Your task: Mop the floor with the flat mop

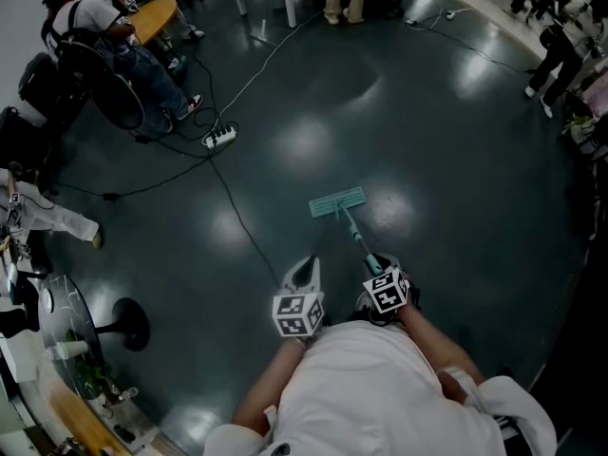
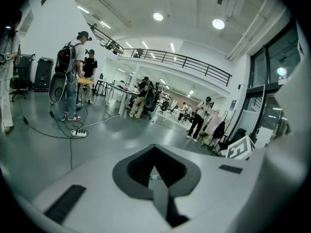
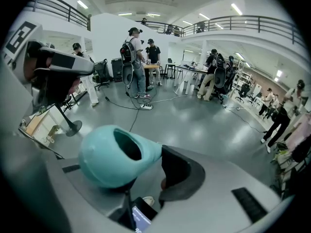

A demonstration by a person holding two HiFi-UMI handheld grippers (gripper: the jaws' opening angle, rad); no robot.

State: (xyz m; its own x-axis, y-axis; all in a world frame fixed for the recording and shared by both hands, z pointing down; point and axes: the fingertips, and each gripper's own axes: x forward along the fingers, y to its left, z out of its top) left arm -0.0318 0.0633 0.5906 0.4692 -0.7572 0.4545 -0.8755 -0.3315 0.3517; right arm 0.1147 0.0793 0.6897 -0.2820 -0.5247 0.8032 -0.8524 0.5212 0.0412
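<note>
Clamping the mop handle (image 1: 356, 237) in our right gripper (image 1: 379, 275), we hold its pad (image 1: 337, 202) flat on the floor (image 1: 456, 160); left gripper (image 1: 306, 267) closed, empty.

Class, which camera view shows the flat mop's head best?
The head view: the mop head lies whole on the floor. The right gripper view shows only the handle's end; the left gripper view shows no mop head.

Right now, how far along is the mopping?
Done: right gripper shut on the flat mop by its teal handle end, pad flat on the floor. In hand: the mop only; left gripper shut, empty. Left: no wet trail shows, so coverage can't be told.
</note>
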